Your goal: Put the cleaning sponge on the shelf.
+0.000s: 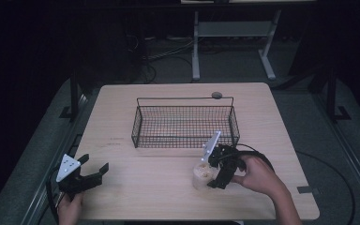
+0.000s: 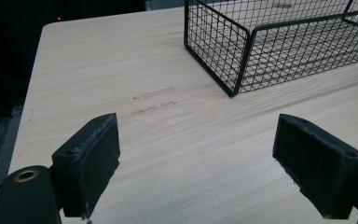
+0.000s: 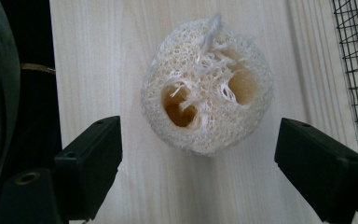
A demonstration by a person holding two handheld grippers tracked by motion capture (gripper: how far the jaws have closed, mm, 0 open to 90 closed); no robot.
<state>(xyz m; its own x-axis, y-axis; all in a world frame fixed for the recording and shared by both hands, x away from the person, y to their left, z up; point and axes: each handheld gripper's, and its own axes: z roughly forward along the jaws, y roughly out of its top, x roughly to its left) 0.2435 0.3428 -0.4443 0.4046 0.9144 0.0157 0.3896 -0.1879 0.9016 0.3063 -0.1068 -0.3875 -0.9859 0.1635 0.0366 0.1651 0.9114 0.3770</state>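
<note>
right gripper released above loofah | lower, centre jaws astride, likely clear of basket | left gripper released, idle

A lab or test room — a lone pale wooden table on grey carpet, loose cables and a bare metal stand behind, dark surroundings.

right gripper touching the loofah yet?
Apart. The right gripper view shows bare table between each open jaw of the right gripper and the loofah.
</note>
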